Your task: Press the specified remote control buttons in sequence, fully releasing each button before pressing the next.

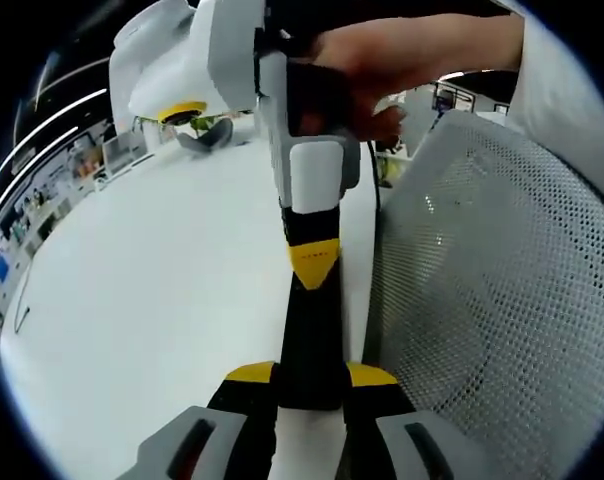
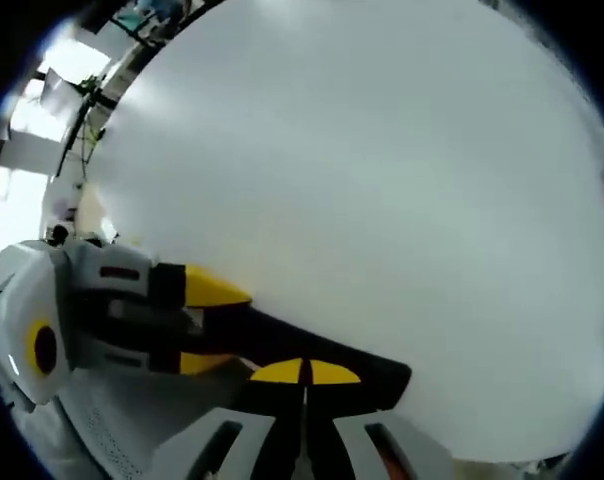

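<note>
Left gripper view: the left gripper [image 1: 311,374] sits at the near edge, its two yellow-tipped jaws clamped on either side of a long black remote control [image 1: 310,330] that reaches away over the white table [image 1: 152,300]. From the far side the right gripper [image 1: 313,262] comes down toward it, held by a person's hand [image 1: 382,60]; its yellow tips are closed to a single point that meets the far end of the remote. A white mesh chair back [image 1: 502,300] stands just beside the table on the right. No buttons can be made out on the remote.

Right gripper view: the right gripper [image 2: 304,372] shows its own jaws drawn together, the yellow tips touching each other with no gap and resting against the black remote control [image 2: 377,375], which lies across the near part of the scene. The left gripper [image 2: 214,325] enters from the left, one yellow tip on each side of the remote's body, gripping it. Beyond them the white table [image 2: 382,180] stretches far and to the right; the chair and the hand seen from the other camera are out of frame.
</note>
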Demonstrator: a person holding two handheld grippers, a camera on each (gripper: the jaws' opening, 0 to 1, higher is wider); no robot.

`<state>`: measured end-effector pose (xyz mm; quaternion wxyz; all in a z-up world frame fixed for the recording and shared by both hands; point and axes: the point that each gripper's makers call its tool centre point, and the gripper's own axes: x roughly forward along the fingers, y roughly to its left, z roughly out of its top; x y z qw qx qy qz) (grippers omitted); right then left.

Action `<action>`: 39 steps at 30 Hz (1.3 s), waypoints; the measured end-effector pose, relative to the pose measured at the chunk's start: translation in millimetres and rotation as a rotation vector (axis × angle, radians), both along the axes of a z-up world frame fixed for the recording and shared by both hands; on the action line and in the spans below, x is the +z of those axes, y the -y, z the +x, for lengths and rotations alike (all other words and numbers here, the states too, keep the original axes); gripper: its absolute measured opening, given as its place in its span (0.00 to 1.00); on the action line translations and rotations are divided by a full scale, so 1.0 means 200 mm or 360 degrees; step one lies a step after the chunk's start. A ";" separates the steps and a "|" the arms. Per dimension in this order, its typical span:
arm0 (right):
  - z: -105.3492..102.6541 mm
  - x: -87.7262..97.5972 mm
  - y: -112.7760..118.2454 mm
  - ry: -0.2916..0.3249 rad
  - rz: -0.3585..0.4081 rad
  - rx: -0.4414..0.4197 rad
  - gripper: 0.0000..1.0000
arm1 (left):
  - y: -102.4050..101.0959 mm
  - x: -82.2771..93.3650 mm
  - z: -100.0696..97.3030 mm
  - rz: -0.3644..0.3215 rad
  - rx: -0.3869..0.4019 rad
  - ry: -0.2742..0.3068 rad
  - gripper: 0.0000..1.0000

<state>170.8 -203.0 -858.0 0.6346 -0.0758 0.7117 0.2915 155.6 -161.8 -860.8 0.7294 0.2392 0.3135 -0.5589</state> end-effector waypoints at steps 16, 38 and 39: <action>0.03 0.01 0.01 -0.0013 0.0031 -0.0106 0.00 | 0.00 0.00 0.00 0.0000 0.0003 0.0002 0.24; 0.13 -0.08 0.01 0.0245 -0.0088 0.0077 0.00 | 0.01 0.00 -0.01 -0.0008 -0.0012 -0.0002 0.24; 0.11 -0.07 0.00 0.0246 -0.0081 0.0081 0.00 | 0.01 0.00 -0.01 -0.0007 -0.0012 -0.0004 0.24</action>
